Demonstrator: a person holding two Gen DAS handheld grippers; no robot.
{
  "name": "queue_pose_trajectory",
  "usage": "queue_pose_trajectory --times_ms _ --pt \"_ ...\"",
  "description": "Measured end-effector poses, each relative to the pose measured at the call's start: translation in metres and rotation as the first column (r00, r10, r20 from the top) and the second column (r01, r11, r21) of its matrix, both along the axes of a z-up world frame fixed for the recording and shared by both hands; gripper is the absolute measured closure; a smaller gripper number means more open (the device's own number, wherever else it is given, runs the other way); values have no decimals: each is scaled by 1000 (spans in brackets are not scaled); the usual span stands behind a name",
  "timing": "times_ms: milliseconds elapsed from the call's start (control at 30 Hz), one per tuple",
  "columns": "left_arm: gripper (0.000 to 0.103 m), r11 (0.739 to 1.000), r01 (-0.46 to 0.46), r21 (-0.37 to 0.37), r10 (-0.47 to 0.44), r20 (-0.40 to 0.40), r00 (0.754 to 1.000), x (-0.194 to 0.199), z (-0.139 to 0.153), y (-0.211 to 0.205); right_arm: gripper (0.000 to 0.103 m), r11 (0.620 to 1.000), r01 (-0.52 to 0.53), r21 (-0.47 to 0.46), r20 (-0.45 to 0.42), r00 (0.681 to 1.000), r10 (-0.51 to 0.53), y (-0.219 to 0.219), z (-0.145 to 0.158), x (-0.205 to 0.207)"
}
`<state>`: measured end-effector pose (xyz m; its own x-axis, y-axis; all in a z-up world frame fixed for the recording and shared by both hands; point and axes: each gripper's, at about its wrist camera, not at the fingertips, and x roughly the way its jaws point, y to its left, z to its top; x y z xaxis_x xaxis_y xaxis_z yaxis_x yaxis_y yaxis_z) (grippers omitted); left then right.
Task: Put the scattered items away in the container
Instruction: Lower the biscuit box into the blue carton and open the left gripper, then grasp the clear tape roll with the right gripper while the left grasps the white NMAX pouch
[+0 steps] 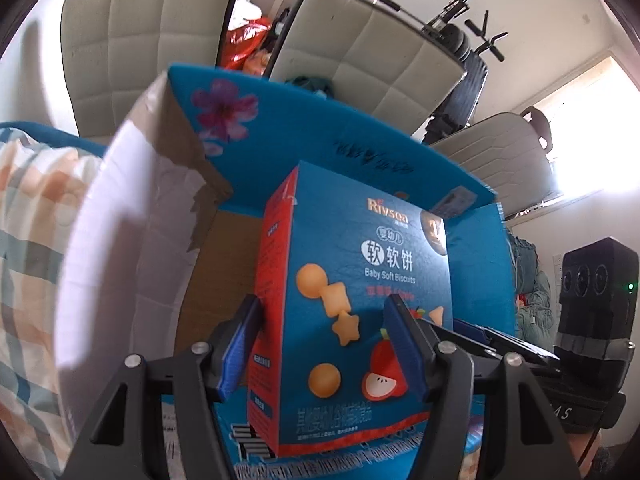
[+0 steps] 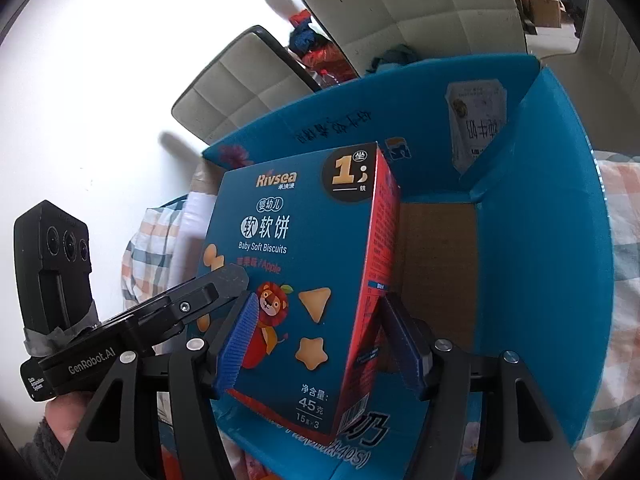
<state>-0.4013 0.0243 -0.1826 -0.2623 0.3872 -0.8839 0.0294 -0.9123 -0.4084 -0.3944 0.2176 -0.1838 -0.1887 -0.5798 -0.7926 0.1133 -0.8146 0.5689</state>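
Biscuit box (image 1: 360, 300) upright, long axis vertical, above open carton (image 2: 560, 240).

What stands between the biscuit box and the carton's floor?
Nothing visible: the biscuit box, held by both grippers, hangs over the open carton, whose brown floor shows bare. Its flaps stand open.

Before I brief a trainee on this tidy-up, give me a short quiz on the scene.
1. True or false: the carton is closed on top.
2. Which flavour is printed on the biscuit box? A banana, B apple, C peach.
3. What is clamped in the left gripper and the right gripper?

Key: 1 false, it is open, with bare cardboard floor showing. 2 B. 3 the biscuit box, held over the carton.
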Motion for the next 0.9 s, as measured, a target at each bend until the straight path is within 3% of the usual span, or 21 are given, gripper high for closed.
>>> queue_pose_trajectory --times_ms 167,300,433,500,567,667,767,900 --pt "48 999 26 -33 -24 52 998 -11 -24 6 41 995 -32 93 23 999 30 -2 -20 -12" --pt "48 999 28 -27 -26 69 997 -13 -29 4 41 988 -65 138 45 997 59 -1 -32 -17" --pt "37 1000 17 0 -17 81 997 -11 -13 0 40 987 -45 152 40 998 39 11 -28 -16" --pt "26 1000 -2 27 0 72 997 -1 5 -8 39 992 -16 127 26 1000 13 24 -19 -11" --pt "21 998 -20 67 16 61 998 13 24 -19 35 994 5 112 -3 1000 -4 36 2 3" --pt "17 998 -31 62 30 27 999 49 55 -39 32 994 21 109 -56 998 -15 39 36 28" --pt "14 999 -51 -15 51 4 999 100 72 -67 28 992 26 121 -97 995 -15 47 62 64" --pt "10 985 -126 -121 136 79 988 180 56 -96 18 985 42 167 -111 994 -24 48 71 119"
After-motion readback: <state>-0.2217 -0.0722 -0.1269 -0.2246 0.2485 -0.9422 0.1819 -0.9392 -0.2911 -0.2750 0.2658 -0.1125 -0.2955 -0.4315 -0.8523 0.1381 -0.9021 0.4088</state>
